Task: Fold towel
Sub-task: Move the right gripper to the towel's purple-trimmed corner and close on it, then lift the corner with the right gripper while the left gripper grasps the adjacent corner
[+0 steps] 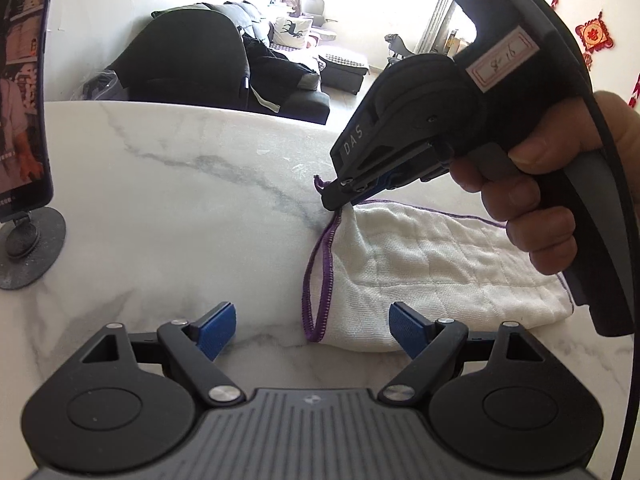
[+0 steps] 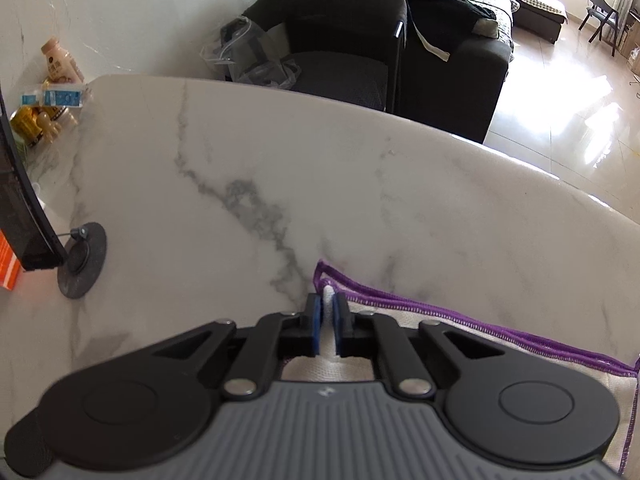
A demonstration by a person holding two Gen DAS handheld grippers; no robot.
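Note:
A white towel (image 1: 420, 264) with purple stitched edging lies folded on the marble table (image 1: 168, 208), right of centre in the left wrist view. My right gripper (image 1: 332, 196), held in a hand, is shut on the towel's far left corner and lifts it a little. In the right wrist view its blue pads (image 2: 317, 320) pinch a ridge of the white towel (image 2: 460, 332). My left gripper (image 1: 312, 322) hovers open just in front of the towel's near left corner, whose purple edge sits between the blue pads (image 1: 218, 330) without touching them.
A dark screen on a round stand (image 1: 28, 248) rises at the table's left. Bottles and small packs (image 2: 52, 92) crowd the far left corner. Beyond the table's curved far edge stand a black chair (image 1: 192, 64) and a sofa.

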